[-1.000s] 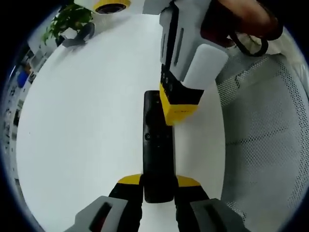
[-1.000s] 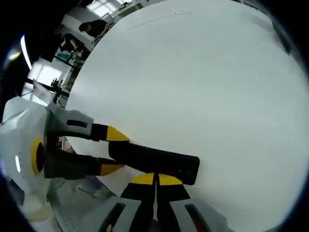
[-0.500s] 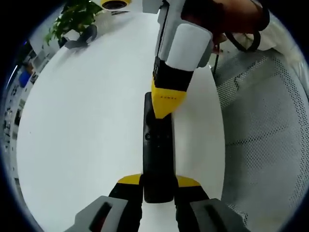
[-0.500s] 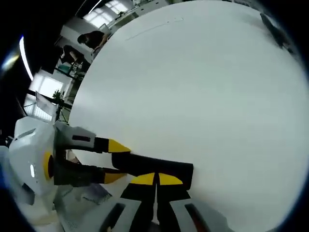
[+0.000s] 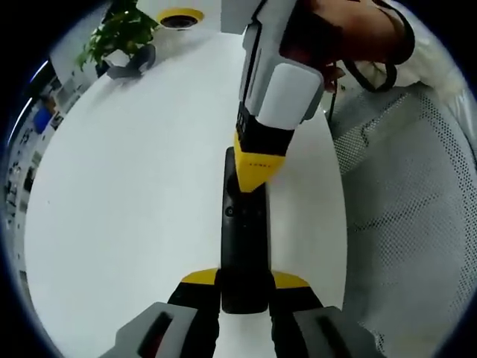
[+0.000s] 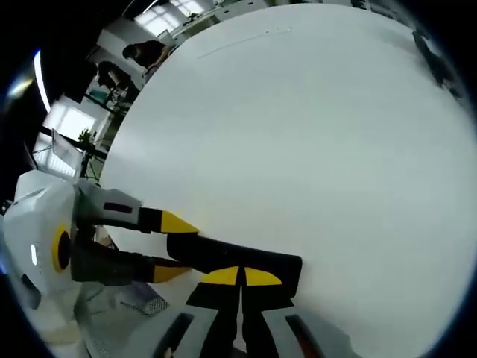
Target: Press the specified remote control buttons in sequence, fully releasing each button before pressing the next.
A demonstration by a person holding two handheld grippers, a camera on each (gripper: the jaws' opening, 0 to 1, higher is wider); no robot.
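Left gripper view: one remote clamped by left claw; right claw closed.

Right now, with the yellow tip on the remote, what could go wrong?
The right gripper, its jaws shut, is pushing down on the remote. Its tip looks wider than a button, so it might press two at once. The left gripper holds only the remote's near end, so a hard push could tip it. The table edge is close, so the remote could slip off.
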